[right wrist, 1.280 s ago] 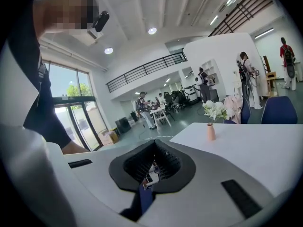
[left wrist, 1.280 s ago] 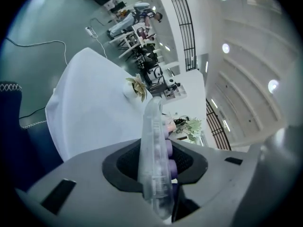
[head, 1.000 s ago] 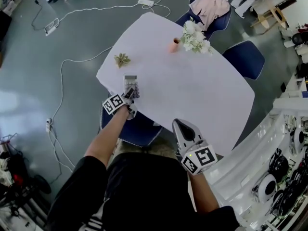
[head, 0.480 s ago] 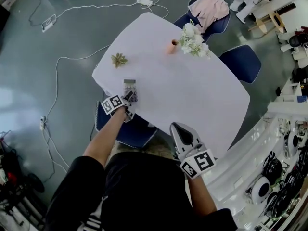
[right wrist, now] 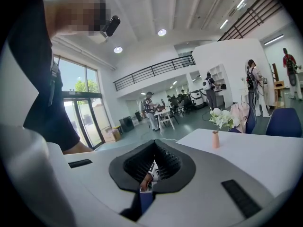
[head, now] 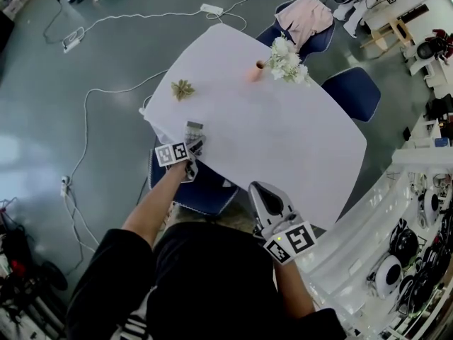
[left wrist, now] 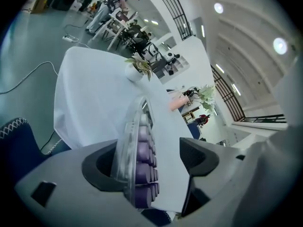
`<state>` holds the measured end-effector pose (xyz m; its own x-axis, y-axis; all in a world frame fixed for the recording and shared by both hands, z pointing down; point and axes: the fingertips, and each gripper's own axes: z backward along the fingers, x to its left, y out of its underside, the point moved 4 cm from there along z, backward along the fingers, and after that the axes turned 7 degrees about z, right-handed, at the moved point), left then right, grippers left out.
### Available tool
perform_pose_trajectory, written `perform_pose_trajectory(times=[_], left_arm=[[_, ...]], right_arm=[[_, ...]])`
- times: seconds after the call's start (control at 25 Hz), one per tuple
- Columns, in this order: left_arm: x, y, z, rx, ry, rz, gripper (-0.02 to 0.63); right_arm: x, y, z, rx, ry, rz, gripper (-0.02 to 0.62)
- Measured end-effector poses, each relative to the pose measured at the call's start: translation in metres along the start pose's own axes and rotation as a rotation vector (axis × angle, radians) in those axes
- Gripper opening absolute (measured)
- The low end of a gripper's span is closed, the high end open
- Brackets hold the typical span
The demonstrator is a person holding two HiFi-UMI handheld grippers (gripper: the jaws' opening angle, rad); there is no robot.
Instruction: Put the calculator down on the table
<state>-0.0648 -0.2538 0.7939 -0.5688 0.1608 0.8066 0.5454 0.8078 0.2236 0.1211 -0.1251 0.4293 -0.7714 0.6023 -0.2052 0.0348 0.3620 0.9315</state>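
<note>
The calculator [left wrist: 138, 151] is seen edge-on between the jaws of the left tongs [head: 191, 146], its purple keys turned toward the right-hand jaw. The jaws are spread wider than the calculator: its clear back lies against one pad, while a strip of white is seen between the keys and the other pad, so the tongs are released. In the head view the calculator is found at the near left edge of the white surface [head: 283, 133], above a blue chair [head: 205, 190] (whether it lies flat cannot be told). The right tongs [right wrist: 152, 167] are held clenched on nothing, off the surface's near edge. Further along, a small dried plant [head: 182, 88] and a pink vase [head: 255, 70] of white flowers [head: 287, 57] are seen.
</note>
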Motion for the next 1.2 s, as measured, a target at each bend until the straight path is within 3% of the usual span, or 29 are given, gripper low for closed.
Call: perform_pose_trajectory(times=[0.32,0.48,0.64,0.84,1.04,1.2], left_arm=[[0.013,-0.005,0.009,0.031,-0.030,-0.015,0.333],[0.005,-0.005,-0.004,0.002,-0.097,-0.111,0.334],[-0.007,-0.012,-0.025,0.025,-0.122,-0.206,0.334],[-0.027,-0.014,-0.057,0.131,-0.110,-0.398,0.334],[-0.021,-0.011,-0.061,0.210,-0.183,-0.619,0.345],[-0.012,-0.026,-0.050,0.179,-0.266,-0.781,0.362]], right_arm=[[0.027,0.015,0.011,0.007,0.081,-0.027,-0.003],[0.038,0.029,0.016,0.030,0.120,-0.054,-0.002],[0.044,0.029,0.022,0.031,0.163,-0.068,-0.002],[0.039,0.031,0.034,0.029,0.229,-0.081,-0.002],[0.028,0.033,0.046,0.013,0.285,-0.098,-0.002],[0.023,0.034,0.046,-0.001,0.307,-0.104,-0.002]])
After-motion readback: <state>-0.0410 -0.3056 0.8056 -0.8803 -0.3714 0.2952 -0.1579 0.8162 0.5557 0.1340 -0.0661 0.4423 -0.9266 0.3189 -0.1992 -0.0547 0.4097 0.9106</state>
